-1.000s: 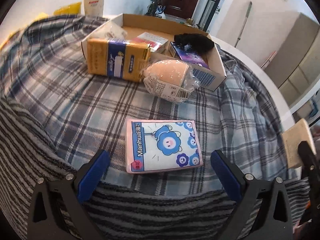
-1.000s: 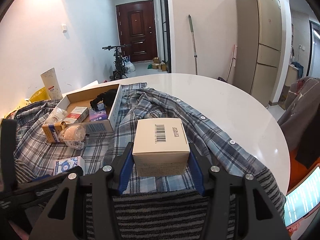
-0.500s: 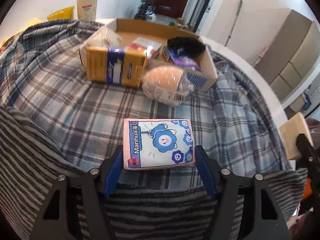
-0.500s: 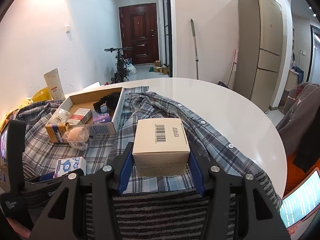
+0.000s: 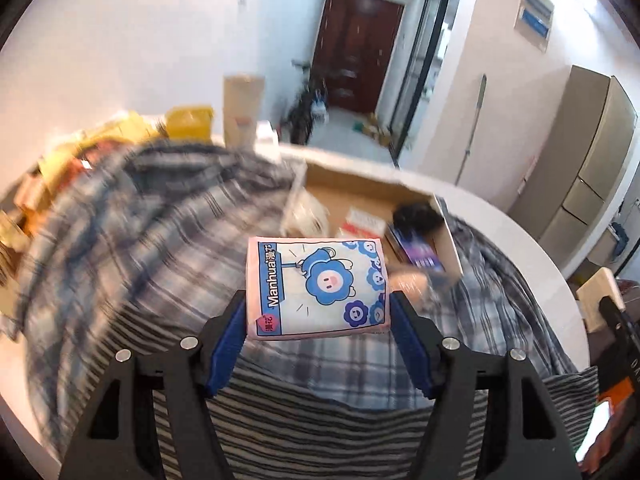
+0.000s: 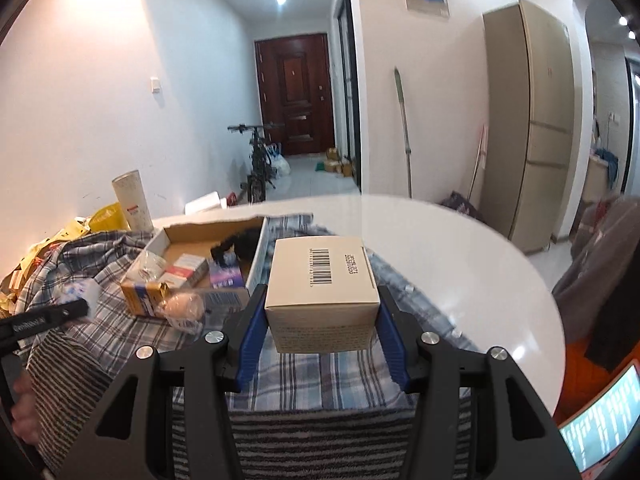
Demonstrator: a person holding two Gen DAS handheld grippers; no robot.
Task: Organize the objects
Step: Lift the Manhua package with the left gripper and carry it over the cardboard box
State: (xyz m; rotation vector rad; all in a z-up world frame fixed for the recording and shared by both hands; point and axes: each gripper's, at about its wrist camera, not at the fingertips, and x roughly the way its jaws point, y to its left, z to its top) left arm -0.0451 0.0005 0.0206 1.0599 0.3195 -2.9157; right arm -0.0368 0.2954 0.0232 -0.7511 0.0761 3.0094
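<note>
Two items are aloft: the left hand-held gripper (image 5: 318,322) pinches a soft, glossy tissue pack (image 5: 316,286), the right hand-held gripper (image 6: 320,322) clamps a rigid beige carton (image 6: 322,300). Both hang over the plaid cloth (image 6: 316,376) on the worktop, near the shallow cardboard tray (image 6: 260,256). Next, probably, each goes into the tray's free space.

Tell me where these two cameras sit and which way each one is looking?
Left wrist: on the left gripper, looking forward over the clamped Manhua tissue pack toward the cardboard box; only its own fingers show.
Right wrist: on the right gripper, looking across the round table toward the door, past the clamped barcoded carton; the person's hand shows at left.
Shared: the cardboard box, the plaid shirt, the door.
</note>
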